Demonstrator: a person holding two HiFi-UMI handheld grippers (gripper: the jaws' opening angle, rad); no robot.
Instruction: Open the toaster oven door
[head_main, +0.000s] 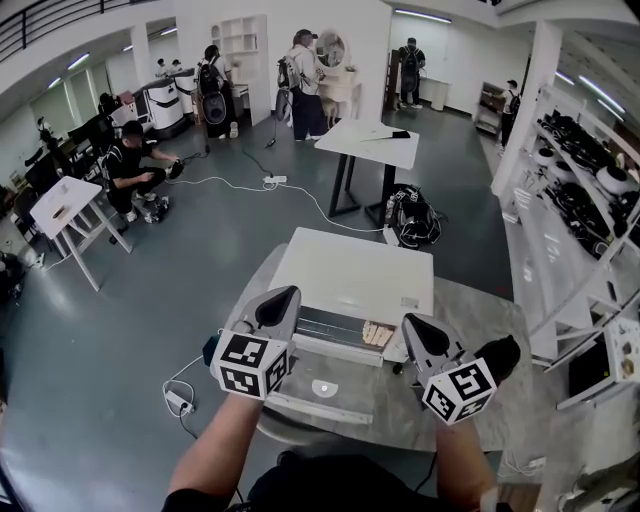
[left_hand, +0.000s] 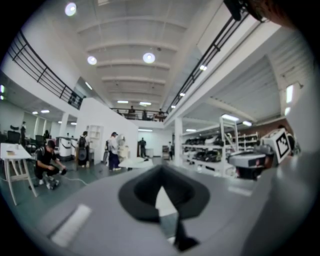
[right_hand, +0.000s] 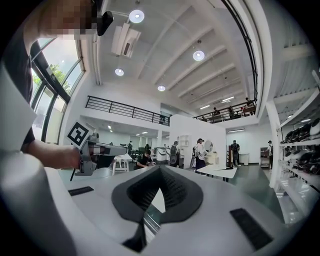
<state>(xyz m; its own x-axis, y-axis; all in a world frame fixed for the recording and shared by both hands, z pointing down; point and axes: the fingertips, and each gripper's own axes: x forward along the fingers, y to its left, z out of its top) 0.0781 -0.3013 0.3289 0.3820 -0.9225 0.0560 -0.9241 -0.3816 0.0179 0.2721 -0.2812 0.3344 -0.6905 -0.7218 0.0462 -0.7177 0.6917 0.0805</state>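
Sitting on the round table (head_main: 470, 300), the toaster oven (head_main: 355, 275) faces the person, so both grippers can reach its front. The left gripper (head_main: 277, 304) and the right gripper (head_main: 420, 335) hang one at each side of it, both shut tight with nothing in them. The door (head_main: 345, 375) looks already folded down flat, I think. Only the head view shows the oven well. Both gripper views look out over it at the big room, and each sees the other gripper.

The left grey plastic gripper (head_main: 281, 300) and right grey plastic gripper (head_main: 417, 328) have black-padded tips. Each carries a black-and-white marker cube (head_main: 250, 364).
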